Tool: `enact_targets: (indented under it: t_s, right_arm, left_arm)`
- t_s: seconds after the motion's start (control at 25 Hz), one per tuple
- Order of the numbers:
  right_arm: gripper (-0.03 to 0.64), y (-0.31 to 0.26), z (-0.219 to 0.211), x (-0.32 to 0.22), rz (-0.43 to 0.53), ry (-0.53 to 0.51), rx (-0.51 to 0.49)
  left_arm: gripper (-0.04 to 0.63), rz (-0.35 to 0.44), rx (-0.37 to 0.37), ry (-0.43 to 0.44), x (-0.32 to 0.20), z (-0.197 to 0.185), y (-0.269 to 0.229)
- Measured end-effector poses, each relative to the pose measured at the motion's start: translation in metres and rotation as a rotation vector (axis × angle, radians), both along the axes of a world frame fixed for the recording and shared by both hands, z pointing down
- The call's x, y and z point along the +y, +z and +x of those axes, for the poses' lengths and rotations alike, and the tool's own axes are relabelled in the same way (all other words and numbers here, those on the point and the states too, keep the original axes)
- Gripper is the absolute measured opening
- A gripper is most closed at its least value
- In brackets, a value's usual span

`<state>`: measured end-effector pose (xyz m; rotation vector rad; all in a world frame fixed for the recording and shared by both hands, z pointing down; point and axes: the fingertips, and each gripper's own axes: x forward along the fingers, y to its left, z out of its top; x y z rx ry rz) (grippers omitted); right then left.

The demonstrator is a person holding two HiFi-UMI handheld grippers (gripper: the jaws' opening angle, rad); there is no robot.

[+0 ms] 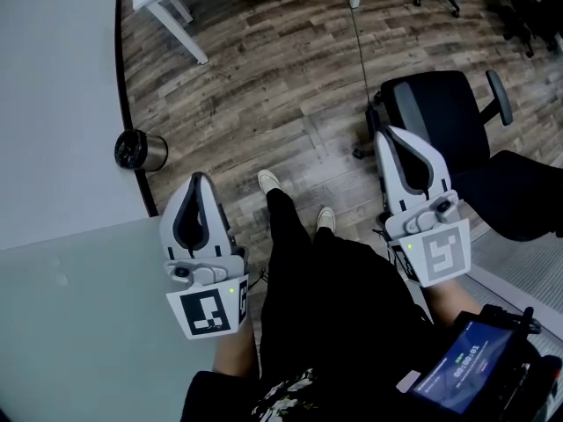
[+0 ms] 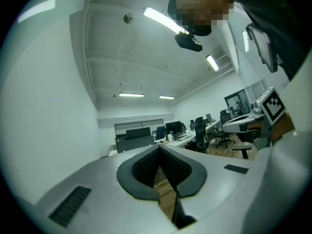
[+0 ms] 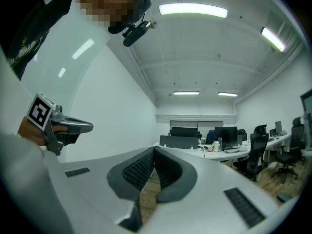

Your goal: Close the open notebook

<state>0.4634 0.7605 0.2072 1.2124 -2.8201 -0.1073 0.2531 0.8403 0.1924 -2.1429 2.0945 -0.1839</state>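
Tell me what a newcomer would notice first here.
Two white-and-grey handheld grippers with marker cubes fill the head view: the left gripper over the pale tabletop, the right gripper beside a black office chair. Both are shut and empty. No notebook shows; a black waste bin stands on the wooden floor at left.

The floor of grey-brown wooden planks (image 1: 290, 77) looks matt and grainy. The pale table top (image 1: 70, 306) is smooth with a faint sheen. The left gripper (image 1: 201, 181) and the right gripper (image 1: 387, 134) have matt light-grey plastic shells and dark, ribbed, rubbery-looking pads (image 2: 145, 165). The small round bin (image 1: 157, 155) has a shiny metal wall, and the black office chair (image 1: 440, 112) looks cloth-covered.
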Motion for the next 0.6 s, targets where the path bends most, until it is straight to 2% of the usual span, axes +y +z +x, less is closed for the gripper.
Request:
enact_targets:
  t_s: [0.4,0.6]
  right_arm:
    - [0.064,-0.002,-0.017,-0.011,0.015,-0.014,0.017]
    - [0.066,-0.017,-0.055,-0.045,0.028,0.009,0.011]
  left_arm:
    - [0.006,0.008,-0.005,0.004,-0.017,-0.012,0.001]
    - [0.006,0.017,0.003,0.049,-0.051,-0.035,0.0]
